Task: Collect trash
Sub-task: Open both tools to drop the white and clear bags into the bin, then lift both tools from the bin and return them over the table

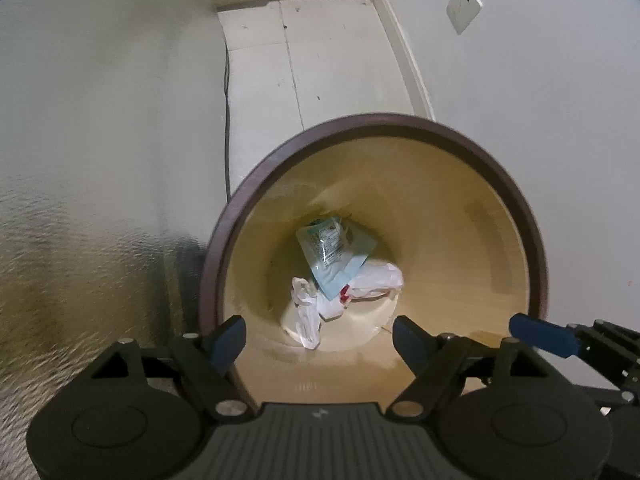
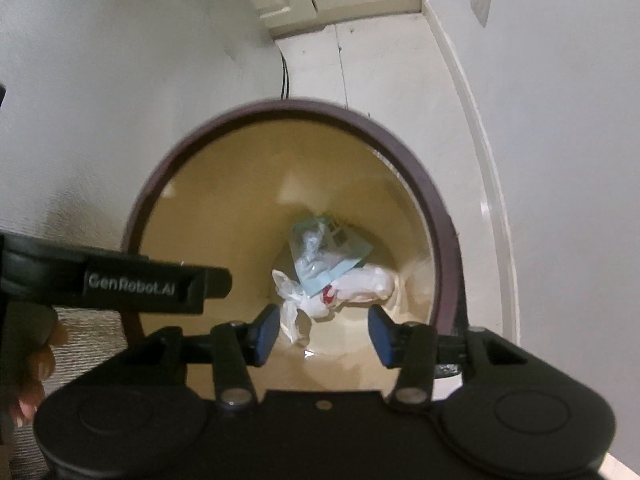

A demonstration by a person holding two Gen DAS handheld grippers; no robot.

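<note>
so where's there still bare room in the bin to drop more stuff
The trash bin holds a small pile at its bottom centre: a clear printed wrapper lying over a crumpled white plastic bag. Bare bottom shows in front of the pile, nearest both grippers, and the tan walls all round are clear. The mouth is open, with the left gripper and right gripper empty above it.

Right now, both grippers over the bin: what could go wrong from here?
1. The left gripper and right gripper hang close together above the bin; a careless move could knock them together.
2. Both are open and empty, above the rim; dropping lower could catch a finger on it.
3. The blue packet and white plastic bag lie loose at the bottom; tipping the bin could spill them.
</note>
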